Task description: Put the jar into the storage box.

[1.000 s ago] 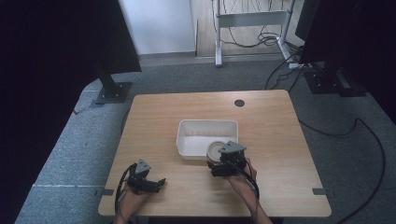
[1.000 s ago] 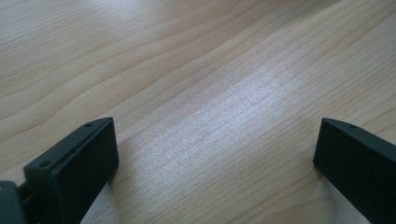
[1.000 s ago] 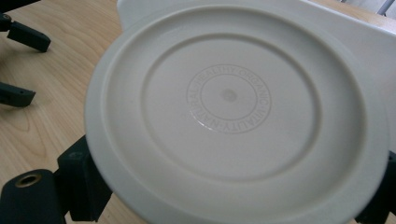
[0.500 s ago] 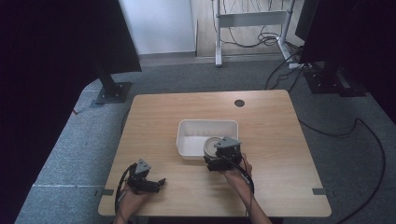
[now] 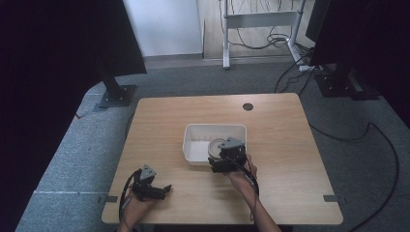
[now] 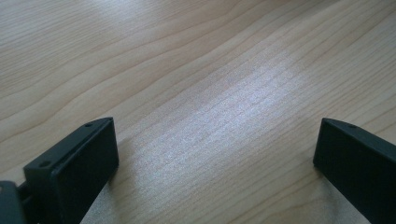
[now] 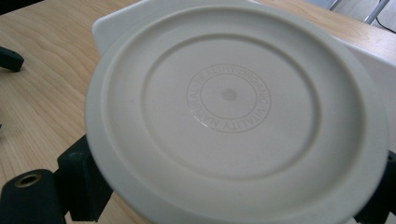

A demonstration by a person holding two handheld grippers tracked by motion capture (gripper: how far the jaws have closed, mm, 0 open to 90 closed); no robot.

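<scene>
My right gripper (image 5: pixel 221 157) is shut on a round cream plate (image 7: pixel 229 102), its jaws on opposite edges of the rim. The plate's embossed face is turned to the camera. From above, the plate (image 5: pixel 215 146) hangs over the front right part of a white rectangular bin (image 5: pixel 212 126) at the table's middle. A corner of the bin (image 7: pixel 105 23) shows behind the plate. My left gripper (image 5: pixel 163 189) rests near the front left of the table, pointing right. Its jaws stand wide apart over bare wood (image 6: pixel 215 168) with nothing between them.
The light wooden table (image 5: pixel 280 140) has a dark cable hole (image 5: pixel 248 107) near its far edge. Grey carpet, dark stands and loose cables surround it. Bare tabletop lies left and right of the bin.
My right gripper has carried the plate slightly left and away from the person, further over the bin. The left gripper has stayed put.
</scene>
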